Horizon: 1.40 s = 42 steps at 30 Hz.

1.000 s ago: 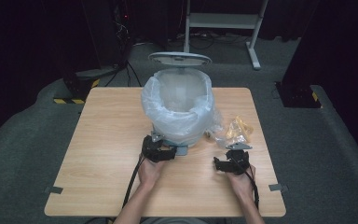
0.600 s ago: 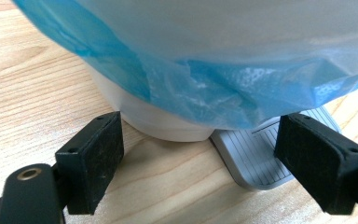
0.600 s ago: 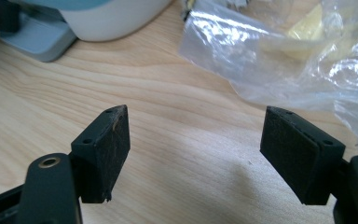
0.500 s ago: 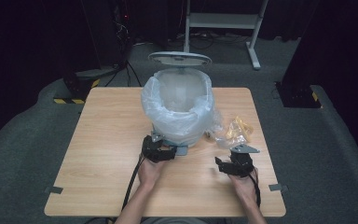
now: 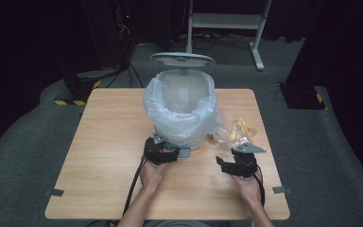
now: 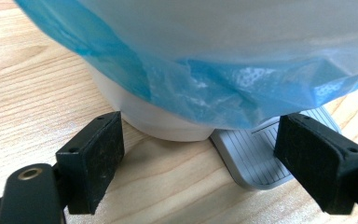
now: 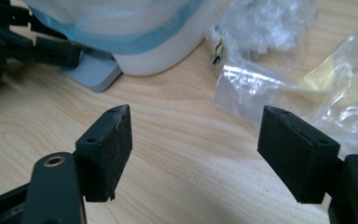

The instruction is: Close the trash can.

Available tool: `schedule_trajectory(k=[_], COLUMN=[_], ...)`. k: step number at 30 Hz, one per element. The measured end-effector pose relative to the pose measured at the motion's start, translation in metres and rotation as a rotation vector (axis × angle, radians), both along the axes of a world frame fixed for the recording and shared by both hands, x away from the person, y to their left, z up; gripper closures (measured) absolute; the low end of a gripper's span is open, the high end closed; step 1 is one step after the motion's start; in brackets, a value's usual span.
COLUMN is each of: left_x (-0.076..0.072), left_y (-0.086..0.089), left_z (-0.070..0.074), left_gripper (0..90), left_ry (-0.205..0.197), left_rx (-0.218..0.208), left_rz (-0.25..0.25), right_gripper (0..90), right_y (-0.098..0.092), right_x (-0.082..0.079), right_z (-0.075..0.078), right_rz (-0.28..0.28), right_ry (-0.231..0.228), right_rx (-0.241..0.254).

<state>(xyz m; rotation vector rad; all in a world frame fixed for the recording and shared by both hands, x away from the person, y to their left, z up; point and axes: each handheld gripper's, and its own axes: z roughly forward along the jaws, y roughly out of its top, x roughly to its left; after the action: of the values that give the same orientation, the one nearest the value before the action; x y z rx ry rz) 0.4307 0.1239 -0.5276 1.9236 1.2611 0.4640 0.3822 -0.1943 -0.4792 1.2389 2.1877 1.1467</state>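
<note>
A white pedal bin lined with a pale blue plastic bag stands mid-table, its lid tipped up. My left gripper rests low at the bin's front. In the left gripper view it is open, its jaws standing either side of the bin's base and the grey pedal without pressing either. My right gripper hovers above the wood to the right; its jaws have just been closing a little. It is still open with nothing between them. Crumpled clear wrappers lie just beyond it.
The wooden table has bare room left of the bin and along its front edge. The wrappers lie right of the bin. Dark floor, a cable and a metal stand frame lie beyond the table.
The right gripper has lifted slightly off the table, and its grey top plate now shows. The left gripper has stayed at the pedal.
</note>
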Motion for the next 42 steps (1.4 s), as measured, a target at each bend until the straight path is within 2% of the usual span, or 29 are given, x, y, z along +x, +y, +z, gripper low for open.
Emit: schedule_trajectory(k=[7, 23, 35, 42], left_x=[0.000, 0.000, 0.000, 0.000], left_y=[0.000, 0.001, 0.000, 0.000], left_z=[0.000, 0.000, 0.000, 0.000], left_gripper=[16.0, 16.3, 16.9, 17.0], left_ry=[0.001, 0.002, -0.001, -0.001], left_rx=[-0.001, -0.003, -0.004, -0.004], left_rz=[0.000, -0.001, 0.001, 0.001], right_gripper=[21.7, 20.4, 20.7, 21.3], right_y=[0.001, -0.010, -0.014, -0.014], right_x=[0.003, 0.027, 0.047, 0.055], right_z=[0.015, 0.031, 0.038, 0.044], right_rz=[0.009, -0.031, -0.032, -0.034], right_ry=[-0.020, -0.018, 0.012, -0.001], right_rx=[0.004, 0.028, 0.051, 0.048])
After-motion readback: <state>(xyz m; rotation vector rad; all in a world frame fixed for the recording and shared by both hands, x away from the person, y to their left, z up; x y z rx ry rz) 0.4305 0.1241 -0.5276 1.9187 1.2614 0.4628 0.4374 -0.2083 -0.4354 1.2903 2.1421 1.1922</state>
